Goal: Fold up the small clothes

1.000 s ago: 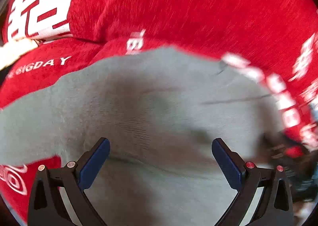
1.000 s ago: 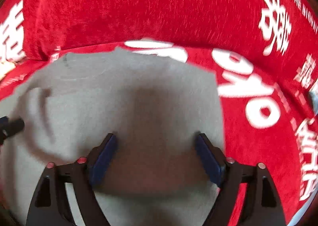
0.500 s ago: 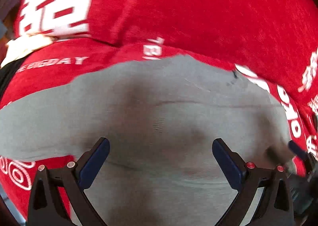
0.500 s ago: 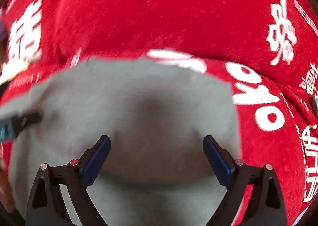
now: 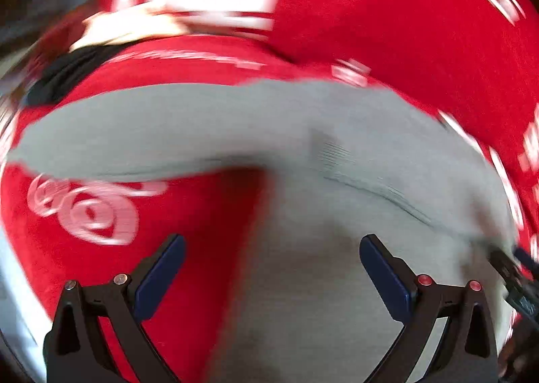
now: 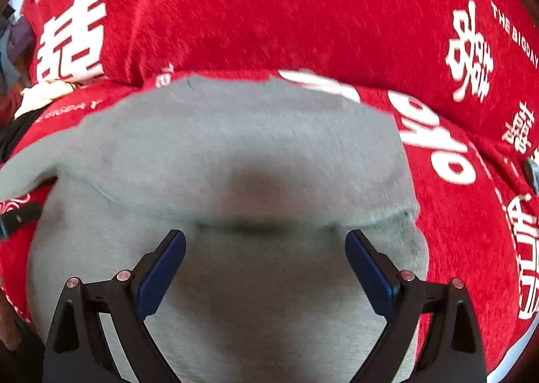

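A grey garment (image 6: 235, 147) lies on a red blanket (image 6: 303, 12) printed with white characters. A folded edge (image 6: 269, 224) crosses it just ahead of my right gripper (image 6: 266, 255), which hovers over the cloth, open wide, with nothing pressed between its pads. In the blurred left wrist view the garment (image 5: 337, 282) sends a sleeve (image 5: 134, 133) out to the left. My left gripper (image 5: 273, 265) is open above the garment's left edge, its left finger over red blanket (image 5: 202, 231). The other gripper (image 5: 512, 278) shows at the right rim.
Behind the garment the red blanket rises into a thick ridge (image 6: 286, 29). Cream cloth (image 6: 43, 93) and dark cloth (image 5: 67, 69) lie at the far left. A pale strip (image 5: 13, 298) runs along the lower left rim. The left gripper's tip (image 6: 20, 218) pokes in from the left.
The left gripper has swept left, from over the garment's middle to its left edge, with red blanket now under it. The right gripper has drawn back and its jaws have widened; a folded edge now shows.
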